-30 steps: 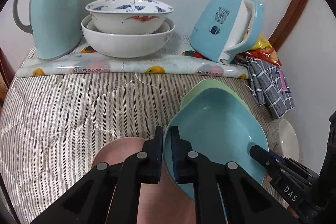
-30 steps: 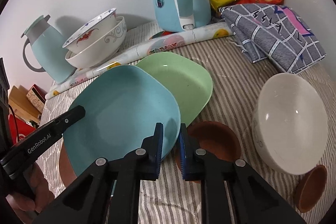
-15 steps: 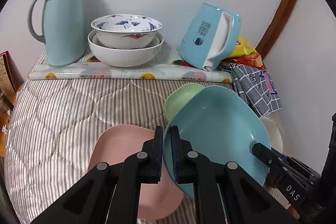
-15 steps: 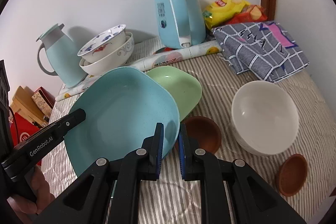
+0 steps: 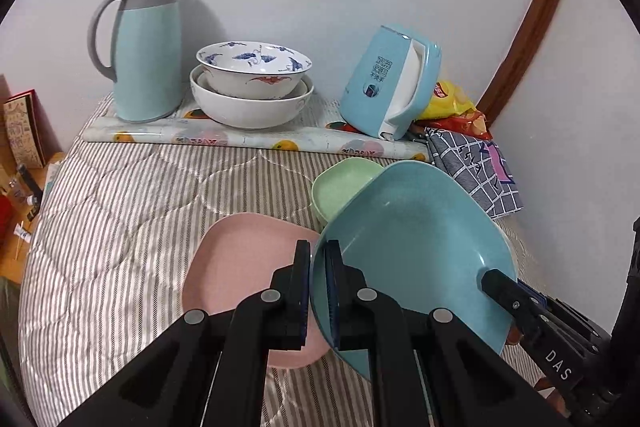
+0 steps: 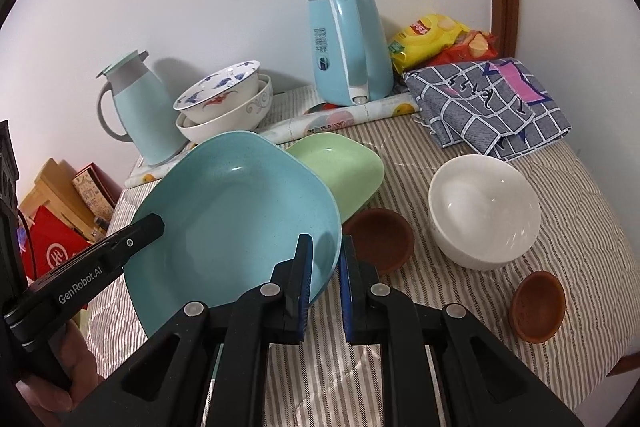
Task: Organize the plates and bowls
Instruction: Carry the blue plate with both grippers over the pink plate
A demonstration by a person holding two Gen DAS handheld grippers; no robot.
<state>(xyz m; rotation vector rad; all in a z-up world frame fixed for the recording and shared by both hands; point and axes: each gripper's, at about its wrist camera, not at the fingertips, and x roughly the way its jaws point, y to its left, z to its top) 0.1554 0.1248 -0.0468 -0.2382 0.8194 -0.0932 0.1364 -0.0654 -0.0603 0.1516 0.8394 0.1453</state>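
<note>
A striped quilted tabletop (image 5: 120, 227) fills both views, and everything here is placed relative to the large blue plate (image 5: 412, 251) held tilted above it. The left gripper (image 5: 318, 267) is clamped on the plate's left rim and the right gripper (image 6: 325, 267) is clamped on its right rim, so the plate hangs between them, clear of the cloth.

Behind the blue plate a green plate (image 6: 340, 171) lies on the cloth, partly covered by the blue rim. Further back, against the wall, stand a pale blue thermos jug (image 5: 144, 55), two stacked patterned bowls (image 5: 252, 87) and a blue electric kettle (image 5: 388, 83). A roll of printed plastic (image 5: 248, 139) lies just in front of them.

Only the left wrist view shows a pink plate (image 5: 240, 267), flat on the cloth to the left of the blue plate and partly beneath it.

Only the right wrist view clearly shows what lies to the right of the blue plate: a white bowl (image 6: 484, 211) standing upright, a brown saucer (image 6: 380, 239) just beside the blue rim, and a smaller brown saucer (image 6: 538, 307) further right. A folded checked cloth (image 6: 488, 103) and snack bags (image 6: 432, 39) sit behind the white bowl, in the far right corner.
</note>
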